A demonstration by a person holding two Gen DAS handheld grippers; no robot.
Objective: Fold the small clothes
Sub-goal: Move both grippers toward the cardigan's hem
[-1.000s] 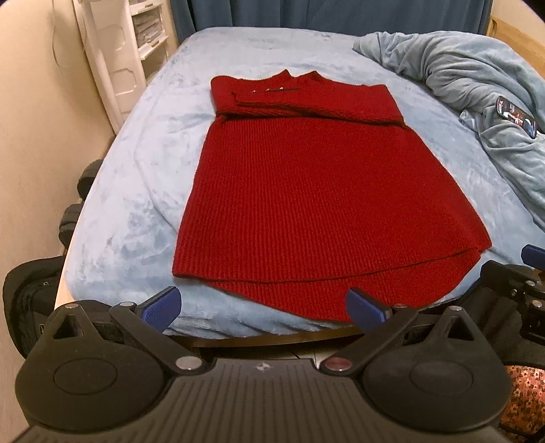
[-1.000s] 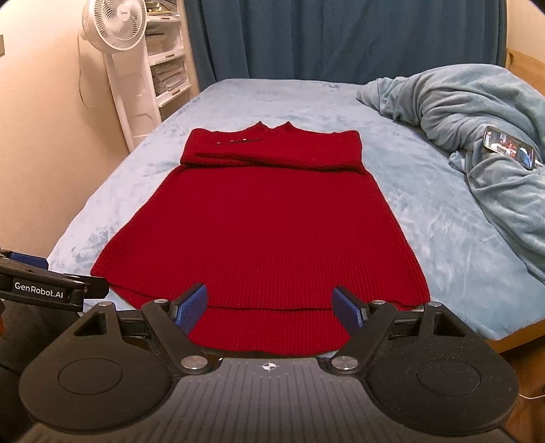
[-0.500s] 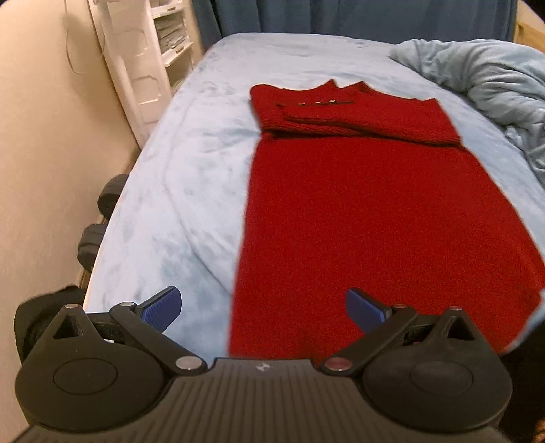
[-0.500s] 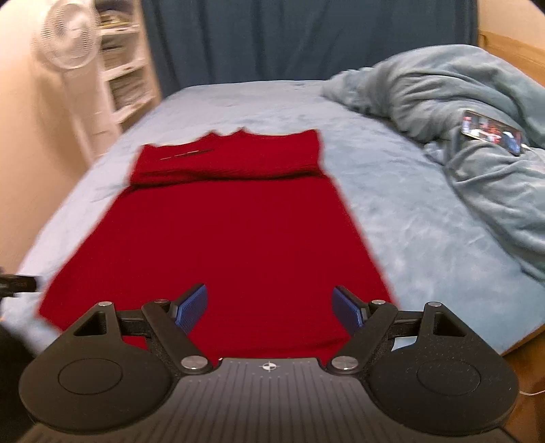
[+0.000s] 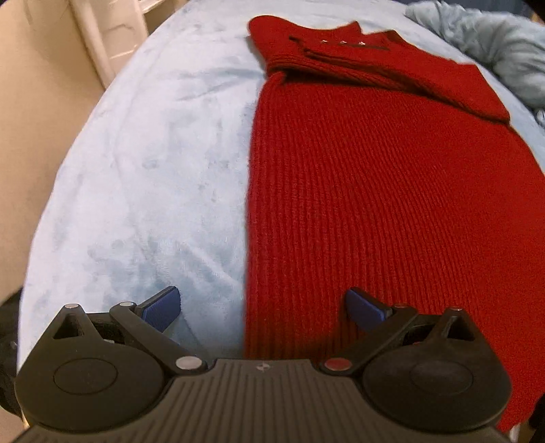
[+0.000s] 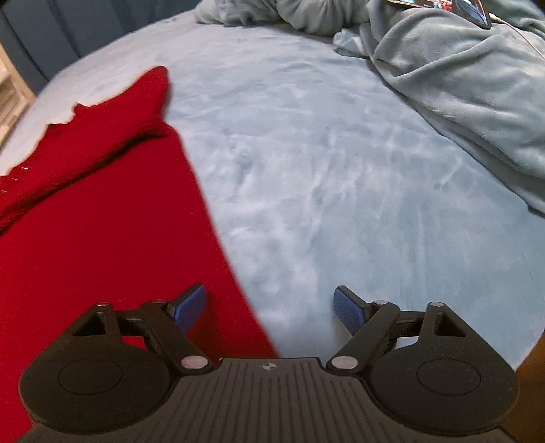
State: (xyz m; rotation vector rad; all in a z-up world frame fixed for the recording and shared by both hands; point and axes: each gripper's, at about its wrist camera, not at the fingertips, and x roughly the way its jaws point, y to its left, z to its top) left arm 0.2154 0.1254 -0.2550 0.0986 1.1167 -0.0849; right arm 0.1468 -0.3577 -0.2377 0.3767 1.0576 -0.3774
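A: Where's the garment?
B: Red knit dress (image 5: 374,177) lies flat on the bed (image 5: 153,153), on the light blue plush cover. Top end is away from the cameras, sleeves folded across the chest, a row of small studs near the neckline.

A: Left gripper?
B: Left gripper (image 5: 262,308) is spread wide and empty. It straddles the dress's left side edge near the hem: one blue fingertip (image 5: 161,306) over the bare cover, the other over the knit. Contact with the fabric, cannot tell.

A: Right one?
B: Right gripper (image 6: 270,308) is also wide apart, holding nothing. It straddles the dress's (image 6: 102,221) right side edge: one fingertip (image 6: 190,306) over red, the other over the bed (image 6: 340,187). Edge is motion-blurred there.

A: Anything else?
B: Crumpled blue-grey blanket (image 6: 460,85) bunched on the bed's far right, well apart from the dress. A phone (image 6: 442,6) lies on top of it, screen lit. White shelf unit (image 5: 109,41) stands beside the bed on the left, against a beige wall.
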